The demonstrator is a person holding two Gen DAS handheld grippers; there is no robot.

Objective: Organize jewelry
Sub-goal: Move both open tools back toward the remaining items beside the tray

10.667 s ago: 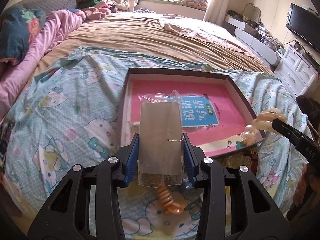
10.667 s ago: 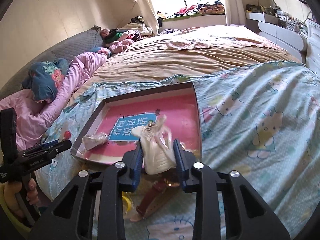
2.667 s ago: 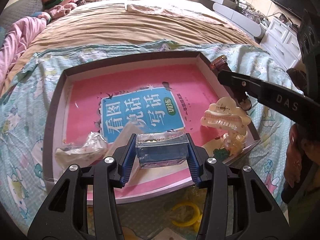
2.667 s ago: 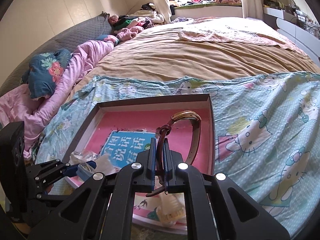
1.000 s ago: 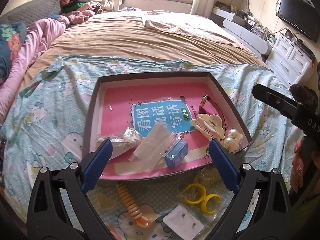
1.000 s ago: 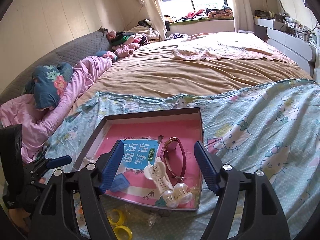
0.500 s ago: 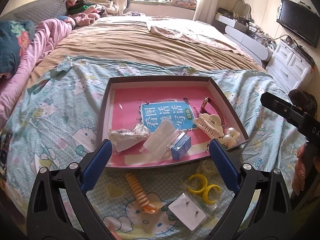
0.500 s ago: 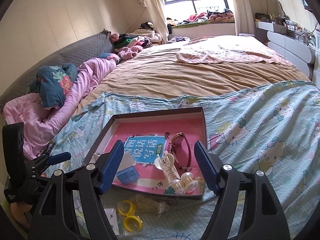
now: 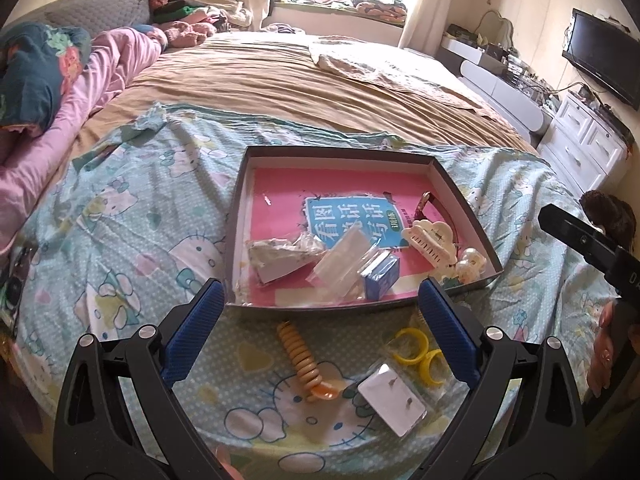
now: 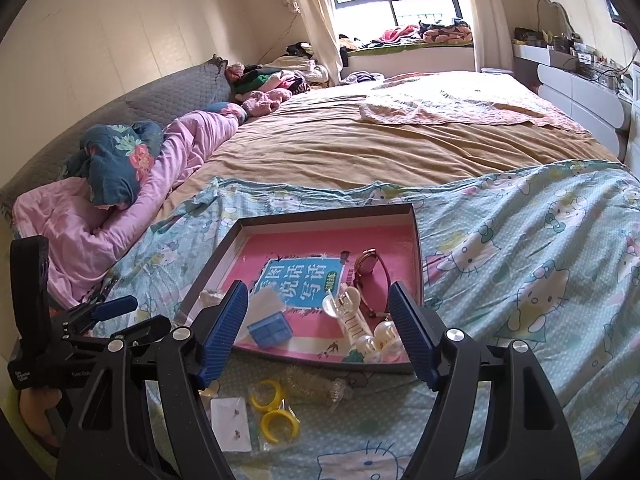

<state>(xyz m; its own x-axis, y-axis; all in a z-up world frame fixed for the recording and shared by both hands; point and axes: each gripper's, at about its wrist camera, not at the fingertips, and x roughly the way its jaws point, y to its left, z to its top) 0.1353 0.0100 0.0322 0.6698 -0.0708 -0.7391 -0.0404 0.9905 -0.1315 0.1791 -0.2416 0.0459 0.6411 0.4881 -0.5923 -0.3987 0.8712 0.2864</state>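
- The left gripper (image 9: 320,326) stands wide with nothing between its blue pads, and it hangs over the near edge of the bed (image 9: 120,240). I think it is free so that it can go for the next loose piece.
- The right gripper (image 10: 316,330) is also wide and holds nothing. It points down toward the near side of the tray (image 10: 416,240), ready in the same way.
- Nearest on the blue cartoon sheet, just below the left gripper, lies a white earring card (image 9: 392,404) with two small studs. It lies flat, so picking it up may need a low approach.
- Just beside the card are two yellow rings (image 9: 420,354) in a clear bag, and to their left an orange spiral hair tie (image 9: 302,356). A clear spiky piece (image 10: 316,390) lies close to the tray's near wall. These are not yet inside, so the task seems partly done.
- Inside the tray, along the near edge, are a crumpled clear bag (image 9: 280,254), a flat clear sachet (image 9: 344,260) and a small blue box (image 9: 380,276).
- At the tray's near right corner sit a cream hair claw (image 9: 430,242) and pearl-like beads (image 9: 470,266). Behind them a reddish watch (image 10: 370,276) lies by the right wall.
- The far part of the tray shows only its pink printed floor, so room is left.
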